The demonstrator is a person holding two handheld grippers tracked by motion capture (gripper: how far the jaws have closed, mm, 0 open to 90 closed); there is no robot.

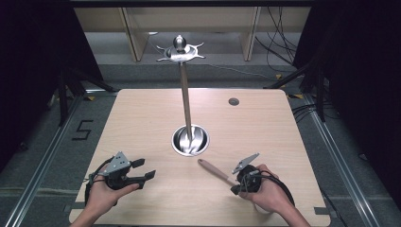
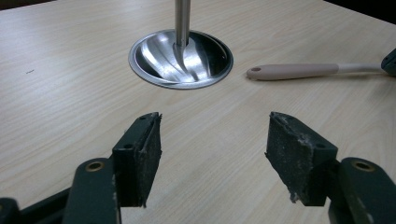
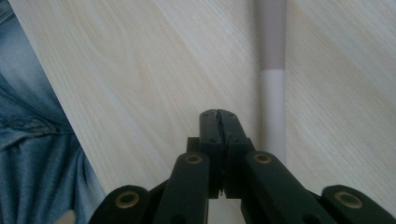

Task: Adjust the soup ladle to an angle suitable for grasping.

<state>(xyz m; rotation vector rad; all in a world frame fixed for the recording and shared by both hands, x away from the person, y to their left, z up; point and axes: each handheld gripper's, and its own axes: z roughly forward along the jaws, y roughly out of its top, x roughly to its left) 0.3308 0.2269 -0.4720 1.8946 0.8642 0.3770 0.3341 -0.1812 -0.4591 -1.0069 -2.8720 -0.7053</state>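
Hazards and materials at the bench. The right tool is seen with its jaws pressed together on nothing, lying just beside the utensil; in the high view the utensil lies flat on the bench, its handle end pointing toward the stand and its other end hidden under the right hand. The left tool is held spread and empty, well apart from the utensil and aimed toward the stand's base. A slip is judged likely if the utensil is pinched on its smooth, rounded shaft, since a thin round section may roll or twist between flat pads; a grasp near one end may let the far end sag. A swing of the long handle may also strike the upright rod, and the tall, narrow stand could be rocked. The handle is matte and pinkish-beige, probably silicone or plastic, and is joined to a paler white neck; a small hole is seen at its tip. The stand is of polished metal: a dished round base with bright reflections, a slim rod, and hooked arms under a ball top. The bench is pale wood-grain laminate. The pads are black, rough and worn at the edges.
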